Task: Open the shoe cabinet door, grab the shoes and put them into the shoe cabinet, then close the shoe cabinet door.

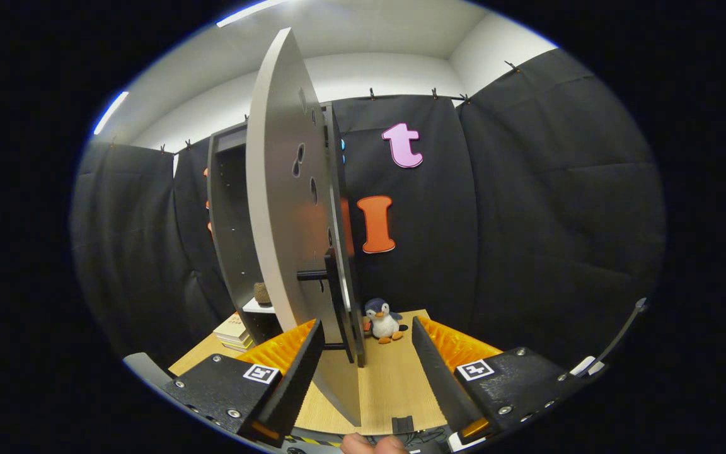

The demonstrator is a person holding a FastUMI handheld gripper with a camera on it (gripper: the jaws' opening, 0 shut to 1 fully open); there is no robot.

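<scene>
I hold my claw (368, 353) open with the cabinet door's (287, 208) black handle (338, 302) just ahead between the fingers, the door standing ajar from the shoe cabinet (227, 239) so shoes can go in.

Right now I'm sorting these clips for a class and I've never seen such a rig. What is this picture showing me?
A person carries a handheld grasping tool with two fingers; the camera rides on it and looks forward along them, so the fingers show at the bottom. They stand open and hold nothing. Just ahead, between them, is the grey shoe cabinet door, swung open edge-on, with its dark handle. Behind it stands the cabinet, on a wooden table. A small object sits on a shelf inside. Beyond the fingers sits a toy penguin; books lie beside the cabinet.
</scene>
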